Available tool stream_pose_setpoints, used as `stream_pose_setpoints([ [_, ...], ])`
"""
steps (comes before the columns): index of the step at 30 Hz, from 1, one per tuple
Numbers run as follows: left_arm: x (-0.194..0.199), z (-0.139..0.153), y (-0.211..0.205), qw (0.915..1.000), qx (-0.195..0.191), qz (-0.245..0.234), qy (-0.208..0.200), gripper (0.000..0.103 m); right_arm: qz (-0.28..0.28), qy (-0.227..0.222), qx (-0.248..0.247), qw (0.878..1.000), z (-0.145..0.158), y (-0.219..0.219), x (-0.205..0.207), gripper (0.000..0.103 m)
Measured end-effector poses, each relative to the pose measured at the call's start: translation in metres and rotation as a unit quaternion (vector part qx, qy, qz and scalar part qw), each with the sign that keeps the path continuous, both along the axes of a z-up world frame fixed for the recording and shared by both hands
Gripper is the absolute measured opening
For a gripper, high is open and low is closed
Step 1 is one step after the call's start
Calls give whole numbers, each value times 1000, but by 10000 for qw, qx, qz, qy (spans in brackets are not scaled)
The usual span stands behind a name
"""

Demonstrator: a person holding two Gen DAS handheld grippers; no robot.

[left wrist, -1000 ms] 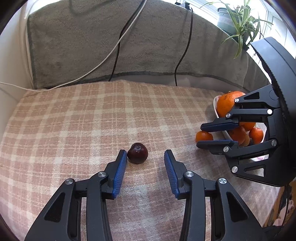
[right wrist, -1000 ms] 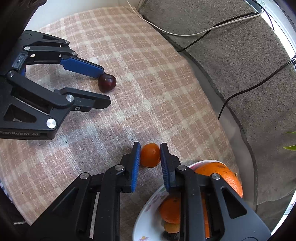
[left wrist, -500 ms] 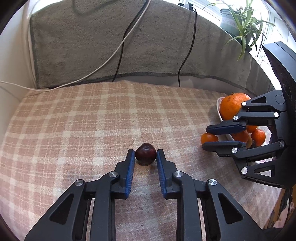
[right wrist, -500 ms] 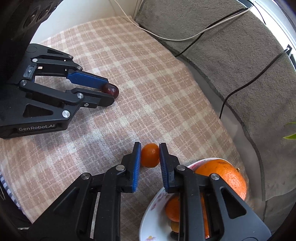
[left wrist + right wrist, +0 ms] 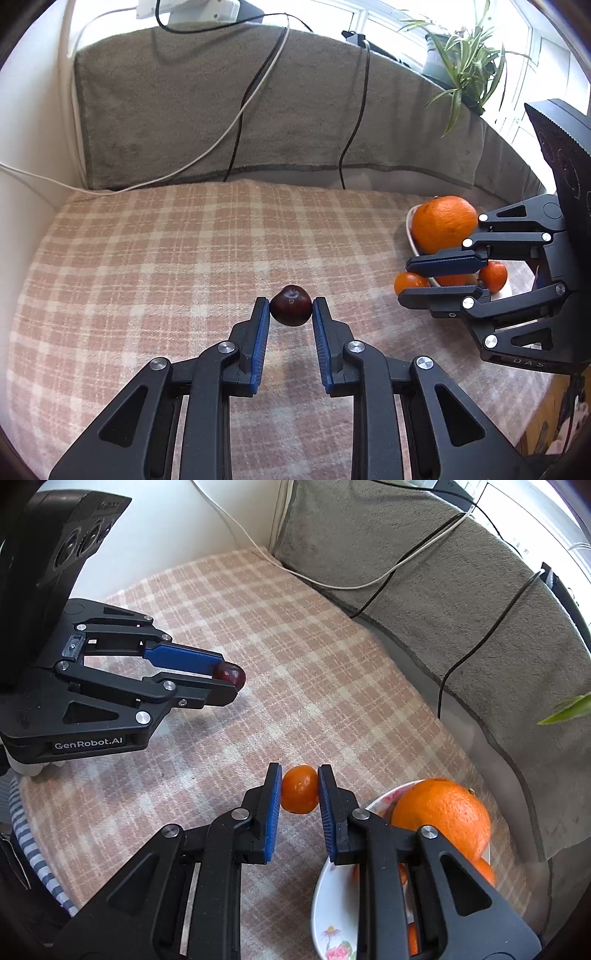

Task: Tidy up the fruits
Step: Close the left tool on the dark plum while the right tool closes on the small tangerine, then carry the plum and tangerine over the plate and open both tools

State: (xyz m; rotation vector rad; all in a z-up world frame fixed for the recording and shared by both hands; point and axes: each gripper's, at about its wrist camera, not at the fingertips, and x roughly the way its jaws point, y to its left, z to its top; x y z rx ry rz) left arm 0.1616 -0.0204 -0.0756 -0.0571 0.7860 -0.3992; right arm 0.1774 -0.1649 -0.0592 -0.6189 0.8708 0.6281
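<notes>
The left tool point(image 5: 290, 308) pinches the dark cherry point(image 5: 290, 305) at its tips — the right tool point(image 5: 300, 788) clamps a small mandarin point(image 5: 300, 789) likewise.

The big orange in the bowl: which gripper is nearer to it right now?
Right. The right gripper, shut on a small mandarin, sits beside the big orange; the left gripper grips a dark fruit farther across the cloth.
</notes>
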Motion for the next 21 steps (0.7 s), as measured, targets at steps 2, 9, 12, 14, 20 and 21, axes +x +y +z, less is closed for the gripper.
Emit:
stream_pose_setpoints([
  [2,-5,5,-1,10000,-36,-6,-49,22,-21,-40,110,9999,5,-4,-5,21],
  [9,-23,20,-9,9996,-91,-103,-228,22,-147,-159,475,9986,23,-21,-20,21],
  [12,-29,26,-14,9994,-125,-157,-297,22,-217,-212,613,9977,29,-32,-27,21],
  [14,-34,30,-19,9991,-138,-215,-341,22,-272,-256,691,9969,32,-40,-30,21],
  [20,-41,36,-42,9981,-163,-437,-405,22,-540,-370,998,9929,38,-72,-39,21],
  [21,-42,35,-47,9979,-163,-482,-401,22,-605,-392,1038,9920,38,-78,-41,21],
])
